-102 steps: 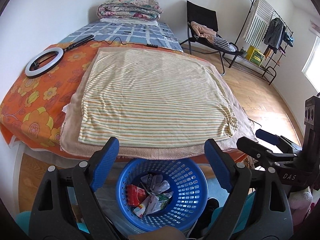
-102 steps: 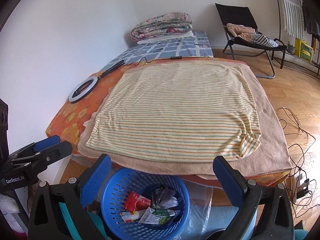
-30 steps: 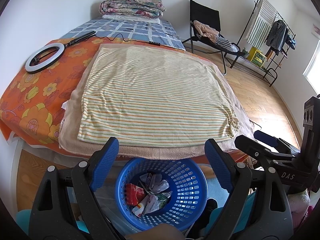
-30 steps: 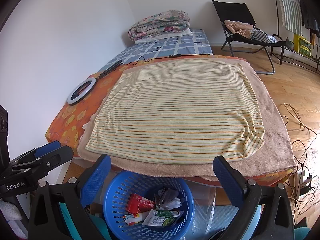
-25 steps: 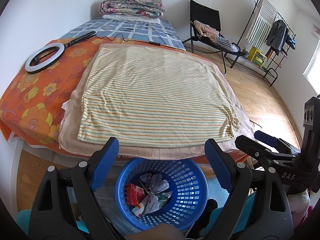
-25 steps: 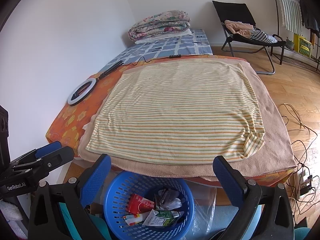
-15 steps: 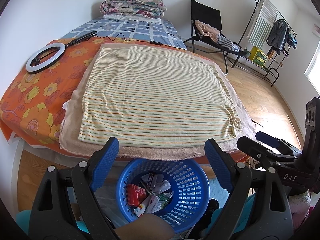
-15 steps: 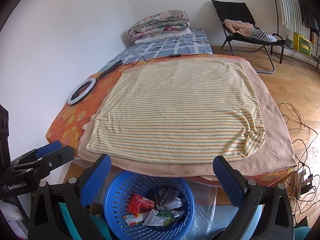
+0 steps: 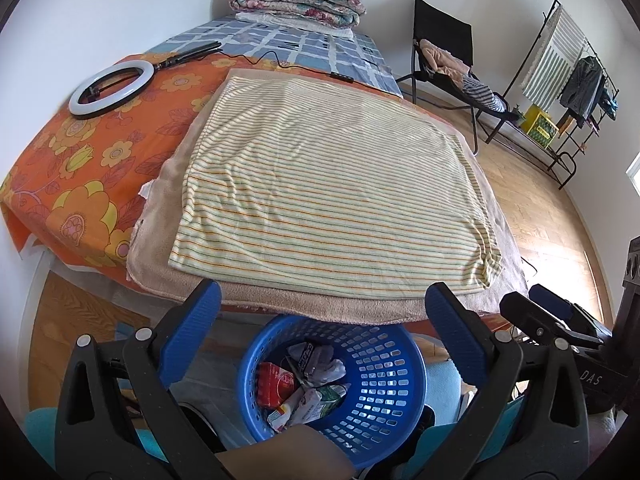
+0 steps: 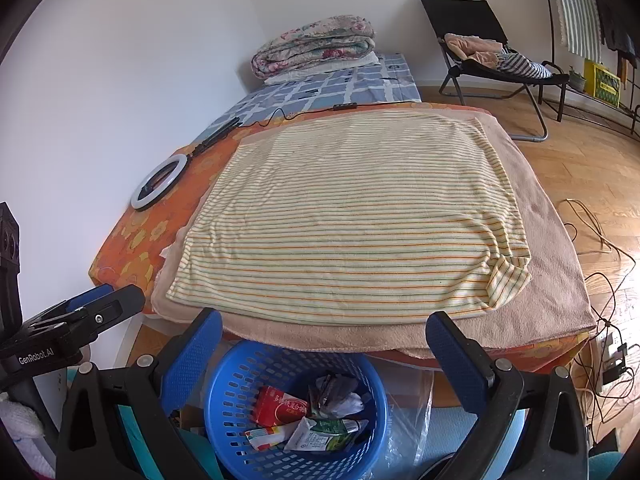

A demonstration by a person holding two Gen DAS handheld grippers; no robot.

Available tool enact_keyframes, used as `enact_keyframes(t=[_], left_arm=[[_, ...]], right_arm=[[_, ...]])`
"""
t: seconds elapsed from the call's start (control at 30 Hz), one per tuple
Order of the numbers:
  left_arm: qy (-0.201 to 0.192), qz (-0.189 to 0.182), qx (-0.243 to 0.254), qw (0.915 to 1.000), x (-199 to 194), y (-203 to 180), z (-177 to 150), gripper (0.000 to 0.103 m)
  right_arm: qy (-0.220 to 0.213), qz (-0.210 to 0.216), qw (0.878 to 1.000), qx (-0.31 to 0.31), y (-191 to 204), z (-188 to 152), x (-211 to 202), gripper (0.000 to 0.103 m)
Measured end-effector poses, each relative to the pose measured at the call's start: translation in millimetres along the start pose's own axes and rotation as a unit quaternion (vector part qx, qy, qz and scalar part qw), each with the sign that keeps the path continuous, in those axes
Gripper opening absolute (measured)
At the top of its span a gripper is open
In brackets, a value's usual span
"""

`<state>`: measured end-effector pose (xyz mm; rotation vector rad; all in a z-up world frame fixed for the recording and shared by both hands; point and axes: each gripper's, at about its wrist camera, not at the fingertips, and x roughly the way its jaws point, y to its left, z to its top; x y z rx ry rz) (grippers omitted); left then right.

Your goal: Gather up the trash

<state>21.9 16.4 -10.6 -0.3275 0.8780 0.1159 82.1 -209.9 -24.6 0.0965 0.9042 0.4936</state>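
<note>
Two layers covered your bed (image 9: 80,168): a striped blanket (image 9: 332,200) spread on a tan towel (image 9: 320,304), filling the view from 10 to 2 o'clock. At 6 o'clock, on the floor at the bed's foot, stood the blue basket (image 9: 384,384), with the trash (image 9: 304,384) lying inside it. Your left gripper (image 9: 322,316) was opening wide above it, nothing between the jaws. Your right gripper (image 10: 324,340) gaped equally wide and empty.
</note>
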Motion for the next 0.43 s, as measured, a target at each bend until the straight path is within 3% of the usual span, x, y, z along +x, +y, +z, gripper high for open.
enact_keyframes(t=[0.43], left_arm=[[-0.004, 0.008, 0.010, 0.9999, 11, 6, 17, 0.103]], right_arm=[[0.013, -0.003, 1.000, 0.005, -1, 4, 16, 0.103]])
